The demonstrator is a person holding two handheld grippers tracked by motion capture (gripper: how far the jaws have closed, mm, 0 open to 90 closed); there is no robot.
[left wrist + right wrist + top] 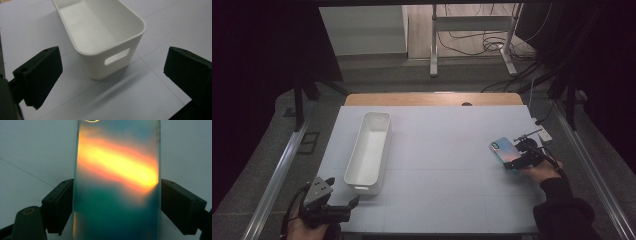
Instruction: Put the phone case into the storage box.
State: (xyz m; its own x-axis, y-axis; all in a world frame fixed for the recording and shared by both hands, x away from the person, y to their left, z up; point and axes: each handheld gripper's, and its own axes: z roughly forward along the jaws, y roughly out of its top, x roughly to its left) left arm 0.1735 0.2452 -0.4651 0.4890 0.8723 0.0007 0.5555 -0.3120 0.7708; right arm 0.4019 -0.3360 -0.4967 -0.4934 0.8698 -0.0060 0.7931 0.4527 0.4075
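My right claw (116,202) is pinching the phone (116,182) across its width: in the right gripper view one black pad presses each long edge, and the phone runs straight out ahead from between the jaws. Its back faces up, glossy teal with an orange-yellow streak slanting across it, and a camera ring sits at its far end. In the high view the right claw (518,161) sits in my right hand (539,170) at the near end of the phone (504,152), which lies low over the white table (447,165) near its right edge; I cannot tell whether it rests on the surface or is just lifted off it.

Well apart from that claw, across the table, stands a long white bin (369,150), empty, with a handle slot cut in its near end wall.

My left claw (112,77) is spread wide with nothing between the pads. In the left gripper view the bin (100,37) stands just ahead of the jaws, its slotted end wall facing them, not touching either pad. In the high view this left claw (337,205) hovers at the table's near left corner, just short of the bin's near end.
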